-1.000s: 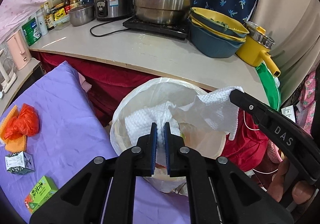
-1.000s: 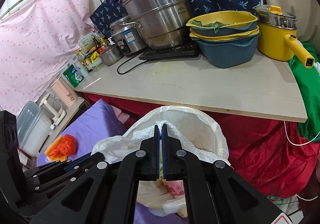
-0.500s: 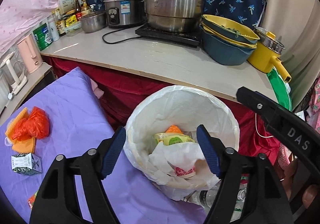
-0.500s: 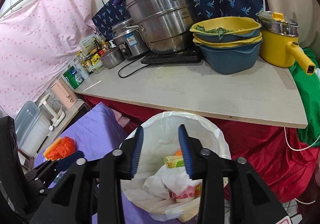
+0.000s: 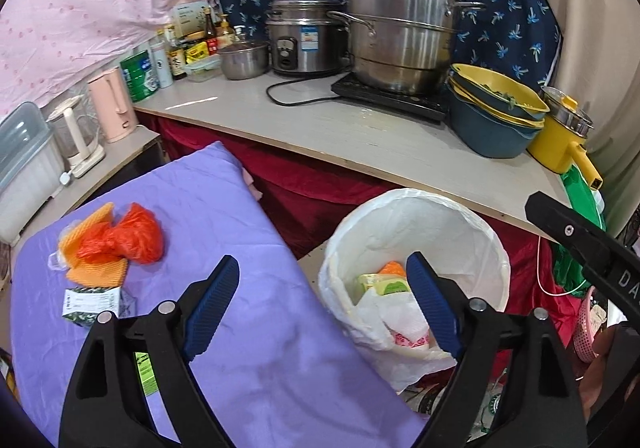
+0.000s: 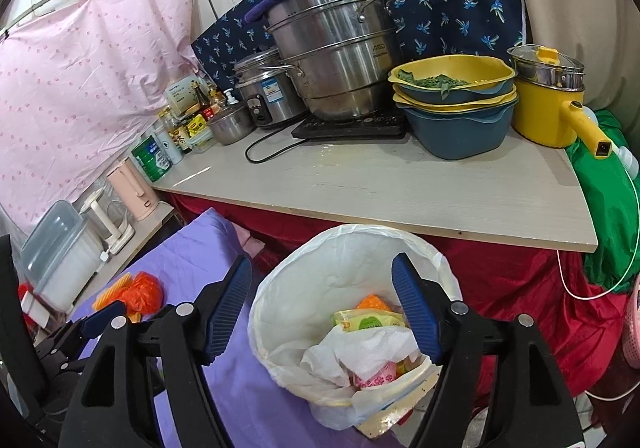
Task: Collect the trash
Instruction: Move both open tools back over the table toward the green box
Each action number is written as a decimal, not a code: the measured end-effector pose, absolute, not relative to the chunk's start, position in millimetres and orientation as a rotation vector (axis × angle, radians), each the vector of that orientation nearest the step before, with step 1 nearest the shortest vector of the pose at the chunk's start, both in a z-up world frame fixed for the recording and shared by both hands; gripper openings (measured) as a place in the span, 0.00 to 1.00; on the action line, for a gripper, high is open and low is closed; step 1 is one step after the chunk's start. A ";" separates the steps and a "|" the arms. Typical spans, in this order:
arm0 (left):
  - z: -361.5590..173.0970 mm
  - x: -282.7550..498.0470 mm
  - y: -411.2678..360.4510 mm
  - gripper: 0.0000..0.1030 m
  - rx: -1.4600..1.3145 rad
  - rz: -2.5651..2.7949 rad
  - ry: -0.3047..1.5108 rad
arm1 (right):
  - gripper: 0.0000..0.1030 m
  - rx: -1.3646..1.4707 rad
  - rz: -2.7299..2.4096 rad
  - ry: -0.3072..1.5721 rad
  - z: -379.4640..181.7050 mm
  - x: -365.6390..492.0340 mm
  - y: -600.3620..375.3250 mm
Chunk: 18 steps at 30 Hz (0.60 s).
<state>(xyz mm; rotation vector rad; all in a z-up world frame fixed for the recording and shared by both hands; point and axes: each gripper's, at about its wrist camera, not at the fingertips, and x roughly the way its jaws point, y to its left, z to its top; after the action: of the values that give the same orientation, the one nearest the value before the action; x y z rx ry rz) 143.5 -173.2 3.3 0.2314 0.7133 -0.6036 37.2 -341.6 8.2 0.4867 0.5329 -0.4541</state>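
Hovering over bin (image 6: pixel 348 288), both grippers wide open, empty: left gripper (image 5: pixel 320 306), right gripper (image 6: pixel 320 308). Paper wad (image 6: pixel 376 348) lies inside bin. Drop looks finished. Next: swing left to orange bag (image 5: pixel 124 238), carton (image 5: pixel 90 300) on purple cloth (image 5: pixel 256 328).

One lined trash bin (image 5: pixel 416 232), one orange plastic bag (image 5: pixel 120 238), one small printed carton (image 5: pixel 94 300), one tiered steel steamer (image 5: pixel 404 36), one rice cooker (image 5: pixel 306 36), one steel bowl (image 5: pixel 244 62), one yellow pot (image 5: pixel 560 140), one pink kettle (image 5: pixel 112 104), two open tongs (image 5: pixel 320 308) (image 6: pixel 320 308).
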 end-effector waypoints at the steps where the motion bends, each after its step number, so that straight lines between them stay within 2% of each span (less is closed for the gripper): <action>1: 5.0 143.3 -167.6 0.79 0.227 -0.596 0.710 | 0.68 0.481 -0.450 0.531 10.0 36.8 -336.9; 18: 17.1 146.1 -56.1 0.81 0.167 -0.411 0.686 | 0.72 0.383 -0.350 0.532 29.2 42.8 -247.6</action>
<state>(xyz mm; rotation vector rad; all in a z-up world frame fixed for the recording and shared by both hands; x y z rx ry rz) 146.1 -56.1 17.1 0.1667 0.6860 -0.4108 42.8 -247.6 29.2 0.3833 0.5318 -0.3503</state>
